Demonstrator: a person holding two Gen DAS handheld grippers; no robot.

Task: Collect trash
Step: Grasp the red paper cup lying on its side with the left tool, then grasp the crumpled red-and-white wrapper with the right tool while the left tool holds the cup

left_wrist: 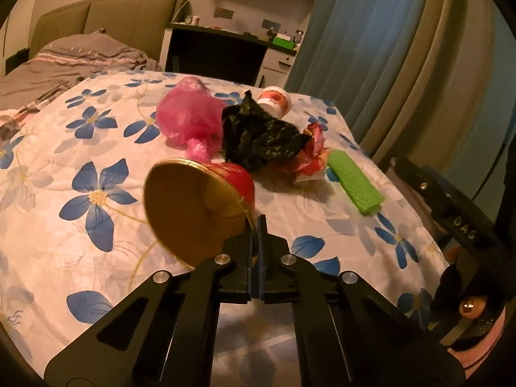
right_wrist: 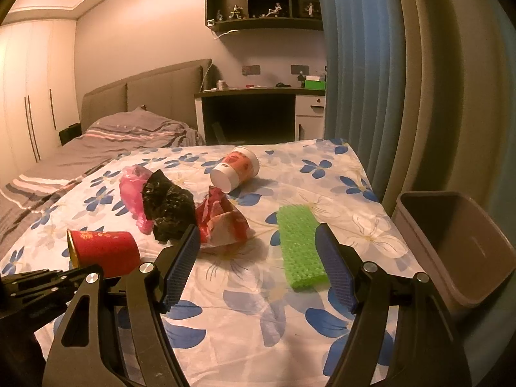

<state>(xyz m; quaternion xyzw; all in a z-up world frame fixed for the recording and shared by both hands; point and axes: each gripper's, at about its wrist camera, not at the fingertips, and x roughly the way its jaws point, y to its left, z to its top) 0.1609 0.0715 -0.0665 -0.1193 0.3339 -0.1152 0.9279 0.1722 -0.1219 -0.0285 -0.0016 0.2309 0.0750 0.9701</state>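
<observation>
My left gripper (left_wrist: pixel 257 225) is shut on the rim of a red paper cup with a gold inside (left_wrist: pixel 193 206), held tilted just above the flowered sheet; the cup also shows in the right wrist view (right_wrist: pixel 104 250). My right gripper (right_wrist: pixel 258 242) is open and empty, its fingers either side of the near end of a green mesh sleeve (right_wrist: pixel 300 245). Behind lie a red-and-white crumpled wrapper (right_wrist: pixel 222 222), a black crumpled bag (right_wrist: pixel 167 206), a pink plastic bag (right_wrist: pixel 132 190) and a white-and-red paper cup (right_wrist: pixel 237 167) on its side.
A grey-brown bin (right_wrist: pixel 451 245) stands open off the bed's right edge. The flowered sheet (right_wrist: pixel 251 316) covers the bed. Blue curtains (right_wrist: pixel 361 64) hang at the right. A desk (right_wrist: pixel 251 109) and headboard are at the back.
</observation>
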